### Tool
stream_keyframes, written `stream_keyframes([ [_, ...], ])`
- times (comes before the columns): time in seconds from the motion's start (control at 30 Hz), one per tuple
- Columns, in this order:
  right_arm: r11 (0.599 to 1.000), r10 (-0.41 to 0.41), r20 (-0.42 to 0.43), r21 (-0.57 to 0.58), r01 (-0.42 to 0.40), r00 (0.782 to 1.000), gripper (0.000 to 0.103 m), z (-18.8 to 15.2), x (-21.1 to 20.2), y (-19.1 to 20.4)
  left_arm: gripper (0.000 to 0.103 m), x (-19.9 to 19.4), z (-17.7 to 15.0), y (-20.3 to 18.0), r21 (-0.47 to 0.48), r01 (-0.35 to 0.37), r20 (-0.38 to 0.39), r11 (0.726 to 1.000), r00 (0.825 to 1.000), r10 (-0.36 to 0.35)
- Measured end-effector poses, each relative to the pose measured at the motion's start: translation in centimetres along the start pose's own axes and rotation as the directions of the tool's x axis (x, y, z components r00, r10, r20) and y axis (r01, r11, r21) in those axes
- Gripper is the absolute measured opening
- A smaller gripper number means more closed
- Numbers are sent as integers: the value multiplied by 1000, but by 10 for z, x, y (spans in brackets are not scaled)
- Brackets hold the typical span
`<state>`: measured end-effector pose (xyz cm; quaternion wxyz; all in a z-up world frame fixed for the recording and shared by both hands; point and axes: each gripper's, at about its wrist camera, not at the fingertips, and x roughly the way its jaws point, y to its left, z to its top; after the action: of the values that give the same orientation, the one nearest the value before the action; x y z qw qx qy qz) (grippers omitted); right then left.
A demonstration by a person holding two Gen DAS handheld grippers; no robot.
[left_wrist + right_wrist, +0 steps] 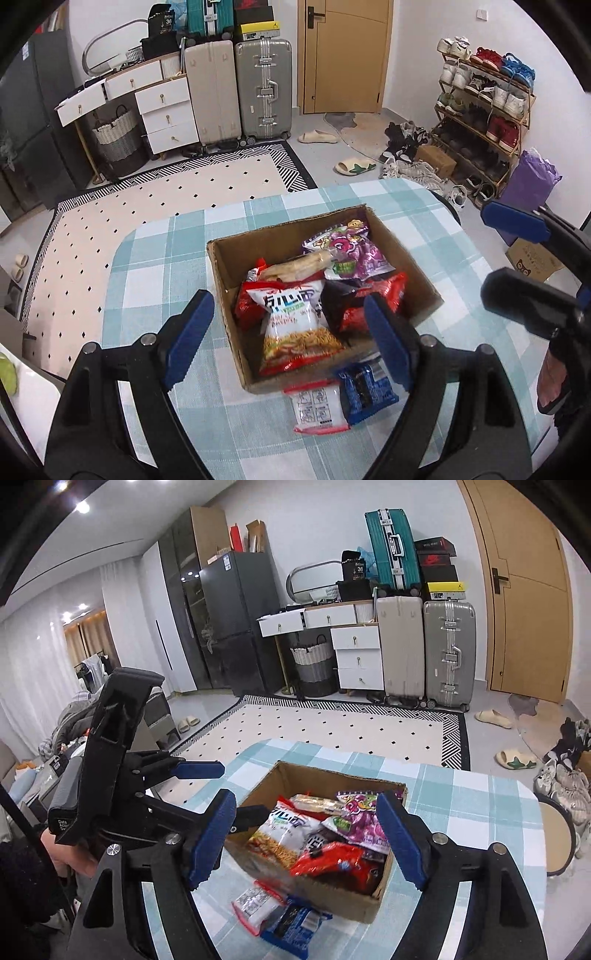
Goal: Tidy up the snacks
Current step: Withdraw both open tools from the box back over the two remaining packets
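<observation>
An open cardboard box (221, 266) stands on the checked table (155, 251) and holds several snack bags: a white-and-red noodle bag (295, 325), a purple bag (351, 251), a red bag (369, 295). Two packets lie on the cloth in front of the box: a white-and-red one (317, 410) and a blue one (365, 391). My left gripper (291, 336) is open and empty above the box's near side. My right gripper (306, 842) is open and empty over the same box (295, 775), with the packets (258, 904) (295, 926) just below it.
The other gripper shows at the right edge of the left wrist view (535, 266) and at the left of the right wrist view (122, 768). Beyond the table lie a patterned rug (166, 192), suitcases (262, 88), a drawer unit (166, 114) and a shoe rack (484, 110).
</observation>
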<state>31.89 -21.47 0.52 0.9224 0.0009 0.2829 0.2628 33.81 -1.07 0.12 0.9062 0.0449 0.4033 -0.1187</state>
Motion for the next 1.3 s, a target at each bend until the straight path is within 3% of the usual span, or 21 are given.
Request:
stream_keyframes([
  [0.5, 997, -9, 76, 72, 4, 997, 88, -50, -58, 20, 85, -82, -53, -12, -47, -28, 141, 999, 989, 34],
  [0.67, 996, -10, 89, 90, 2, 996, 89, -63, -69, 26, 88, -103, -71, -14, -65, -4, 161, 998, 987, 14],
  [0.83, 997, -19, 103, 78, 11, 994, 91, -80, -78, 35, 97, -123, -100, -14, -92, 13, 195, 996, 981, 5],
  [0.9, 996, -27, 103, 86, 18, 994, 92, -88, -80, 37, 103, -127, -110, -12, -111, 7, 209, 994, 978, 17],
  [1.13, 994, -34, 82, 103, 25, 996, 93, -115, -80, 41, 102, -131, -160, 16, -236, 21, 228, 971, 973, 35],
  [1.3, 993, -26, 55, 120, 20, 998, 93, -134, -70, 43, 102, -118, -184, 22, -253, 1, 211, 967, 976, 54],
])
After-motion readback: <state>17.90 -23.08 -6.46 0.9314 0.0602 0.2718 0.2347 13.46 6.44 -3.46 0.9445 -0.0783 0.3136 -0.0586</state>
